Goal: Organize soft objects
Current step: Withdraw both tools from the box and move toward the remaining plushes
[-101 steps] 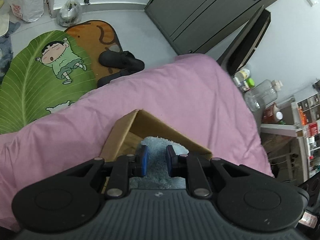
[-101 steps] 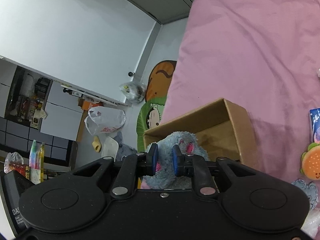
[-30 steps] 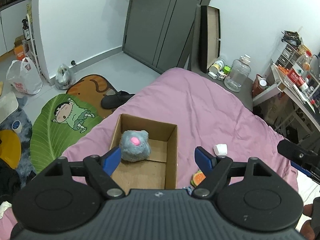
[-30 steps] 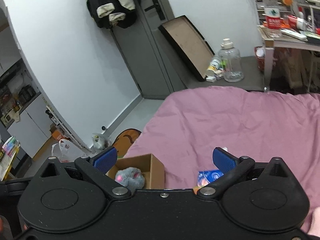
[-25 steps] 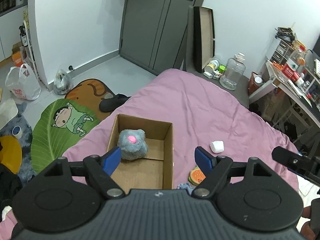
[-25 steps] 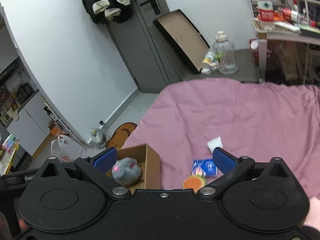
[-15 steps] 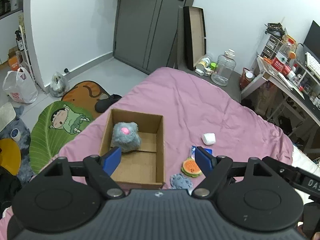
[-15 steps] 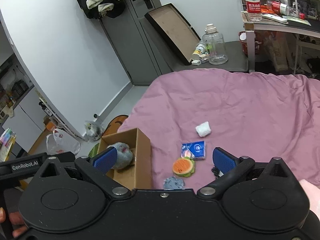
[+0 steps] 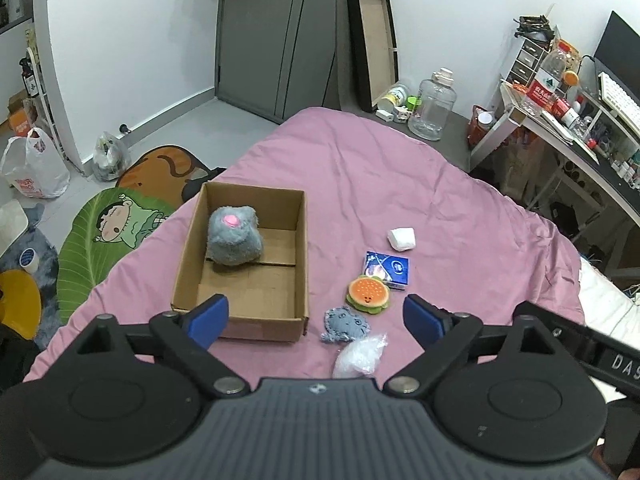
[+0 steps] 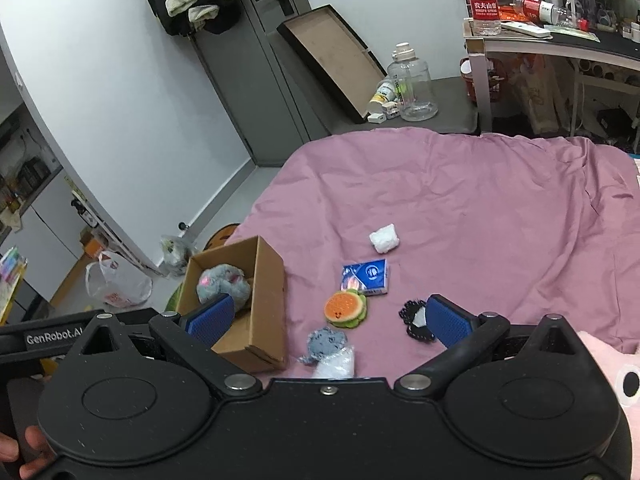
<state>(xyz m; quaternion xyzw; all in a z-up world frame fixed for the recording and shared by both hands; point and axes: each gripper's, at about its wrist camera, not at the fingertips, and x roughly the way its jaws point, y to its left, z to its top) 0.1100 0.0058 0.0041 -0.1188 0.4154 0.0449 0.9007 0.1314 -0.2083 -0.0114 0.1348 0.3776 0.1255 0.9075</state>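
A cardboard box (image 9: pixel 300 220) (image 10: pixel 272 300) sits on the pink bed (image 9: pixel 400 184) with a grey plush toy (image 9: pixel 234 242) (image 10: pixel 222 282) inside. Right of the box lie a burger plush (image 9: pixel 367 294) (image 10: pixel 345 309), a small grey plush (image 9: pixel 346 325) (image 10: pixel 324 341), a blue tissue pack (image 9: pixel 387 270) (image 10: pixel 367 275), a white soft lump (image 9: pixel 401 238) (image 10: pixel 384 238) and a clear plastic bag (image 9: pixel 360 356) (image 10: pixel 336 364). A black and white item (image 10: pixel 414 318) lies by the right gripper. My left gripper (image 9: pixel 316 320) and right gripper (image 10: pixel 326 318) are both open and empty, high above the bed.
Floor mats (image 9: pixel 108 236), plastic bags (image 9: pixel 32 168) and a grey door (image 9: pixel 276 32) lie to the left. A water jug (image 9: pixel 434 106) and a cluttered desk (image 9: pixel 568 120) stand at the right. A pink plush (image 10: pixel 616 384) shows at the right wrist view's edge.
Both grippers let go of the grey plush in the box, opened wide and pulled back and up. More loose items on the bed came into view.
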